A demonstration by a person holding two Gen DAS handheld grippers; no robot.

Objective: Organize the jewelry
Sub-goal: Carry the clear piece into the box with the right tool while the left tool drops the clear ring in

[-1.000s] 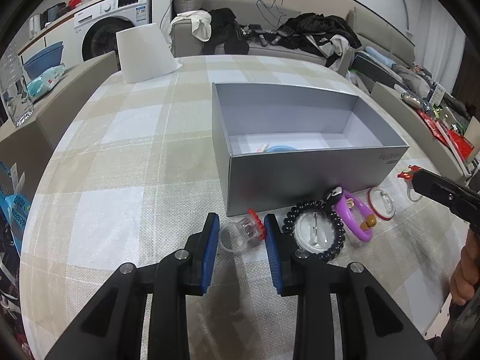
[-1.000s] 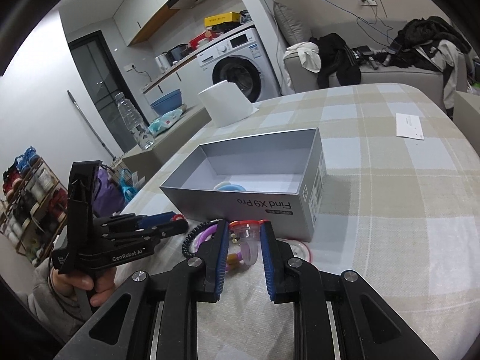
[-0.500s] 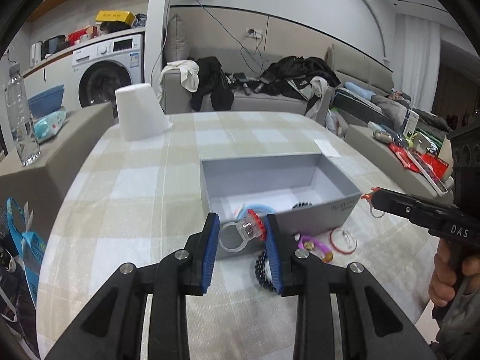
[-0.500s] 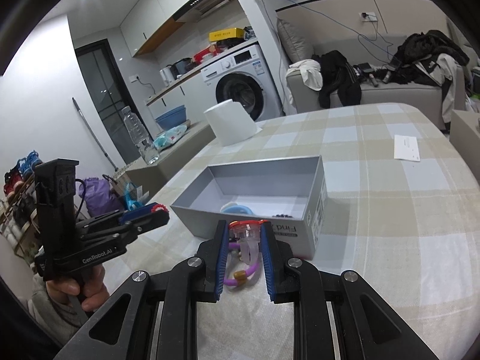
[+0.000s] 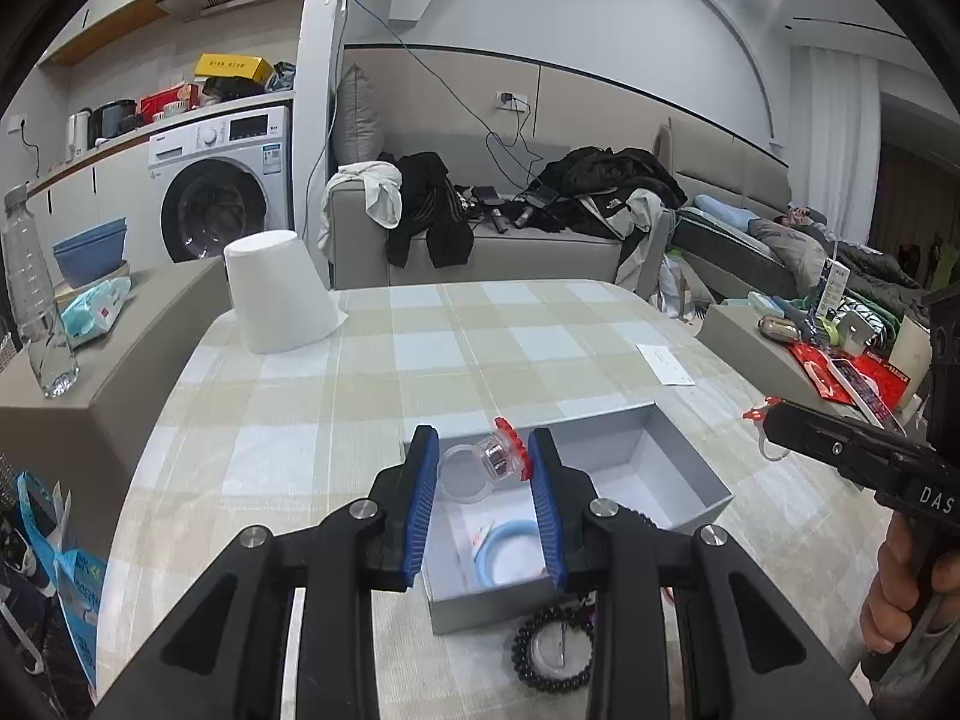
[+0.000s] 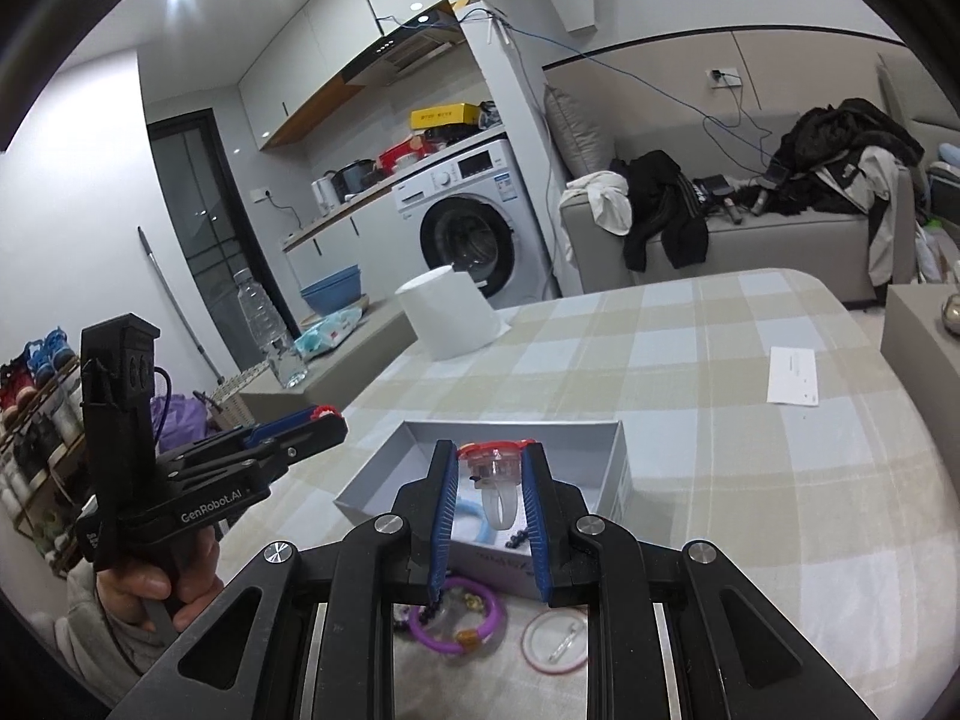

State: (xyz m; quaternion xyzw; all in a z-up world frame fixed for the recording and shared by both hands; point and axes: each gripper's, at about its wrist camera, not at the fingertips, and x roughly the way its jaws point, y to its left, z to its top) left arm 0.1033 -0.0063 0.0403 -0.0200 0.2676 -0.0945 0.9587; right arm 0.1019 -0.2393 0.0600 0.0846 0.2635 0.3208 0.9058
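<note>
My left gripper [image 5: 481, 463] is shut on a clear toy ring with a red top [image 5: 487, 467], held in the air over the open grey box [image 5: 684, 474]. My right gripper [image 6: 491, 471] is shut on a second clear ring with a red top [image 6: 495, 468], also above the grey box [image 6: 618, 468]. Inside the box lie a blue ring [image 5: 505, 547] and some black beads [image 6: 519, 537]. On the table in front of the box are a black bead bracelet [image 5: 555, 648] around a round badge, a purple bracelet [image 6: 457, 621] and a red-rimmed badge [image 6: 555, 639].
An upturned white cup [image 5: 279, 300] stands at the table's far left and a paper slip [image 5: 666, 365] lies at the far right. A low bench with a water bottle [image 5: 33, 294] runs along the left. A sofa with clothes [image 5: 480, 222] is beyond the table.
Both grippers have risen from the table, each with its ring, and tilted up. The rings now hang above the box instead of in front of it.
</note>
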